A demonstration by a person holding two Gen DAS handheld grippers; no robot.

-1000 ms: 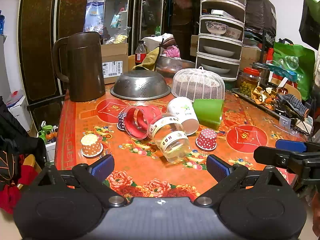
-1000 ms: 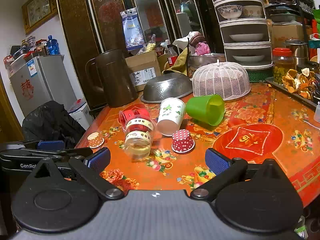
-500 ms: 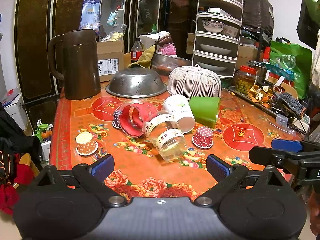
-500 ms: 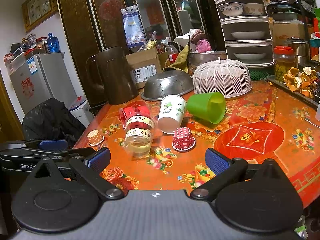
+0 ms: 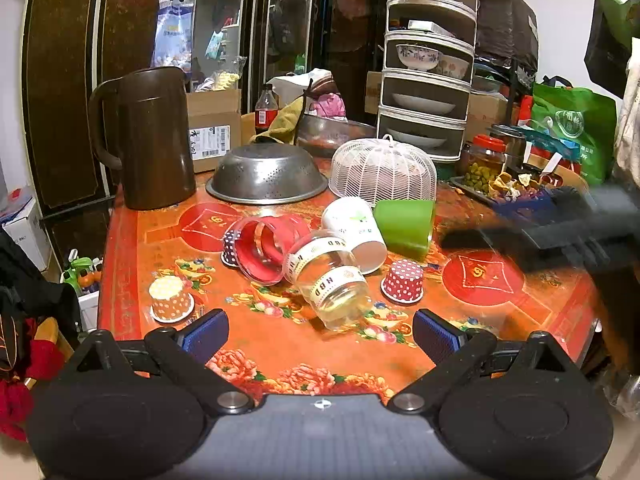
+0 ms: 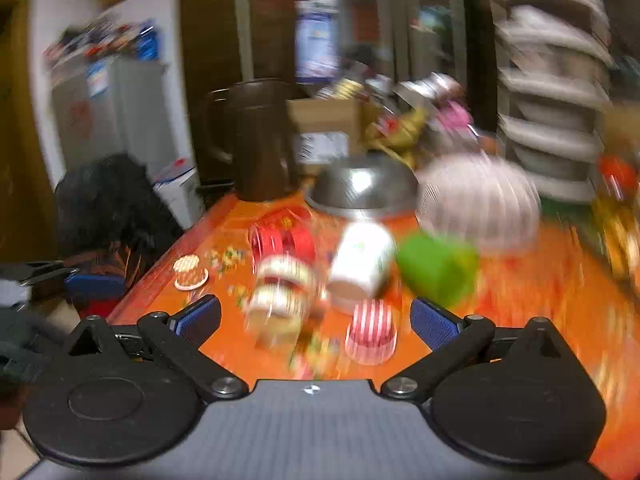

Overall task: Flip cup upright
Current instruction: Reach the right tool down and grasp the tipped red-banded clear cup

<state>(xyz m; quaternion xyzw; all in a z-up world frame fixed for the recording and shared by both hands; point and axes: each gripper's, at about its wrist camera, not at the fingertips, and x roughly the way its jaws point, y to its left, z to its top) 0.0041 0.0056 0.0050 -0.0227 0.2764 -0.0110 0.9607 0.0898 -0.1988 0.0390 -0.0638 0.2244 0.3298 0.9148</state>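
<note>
Several cups lie on their sides mid-table: a green plastic cup, a white paper cup, a clear cup with "HBD" bands and a red-banded clear cup. My left gripper is open and empty at the near table edge, short of the clear cup. My right gripper is open and empty; its view is blurred and shows the green cup and white cup ahead. It shows as a dark blur right of the green cup in the left wrist view.
Small upside-down paper cups: red dotted, orange. Behind the cups stand a brown jug, an upturned steel colander, a white mesh food cover and a tiered dish rack. A tray of items lies at right.
My right gripper has swung fast forward and left toward the cups, blurring its view. My left gripper has barely moved. The cups lie where they were.
</note>
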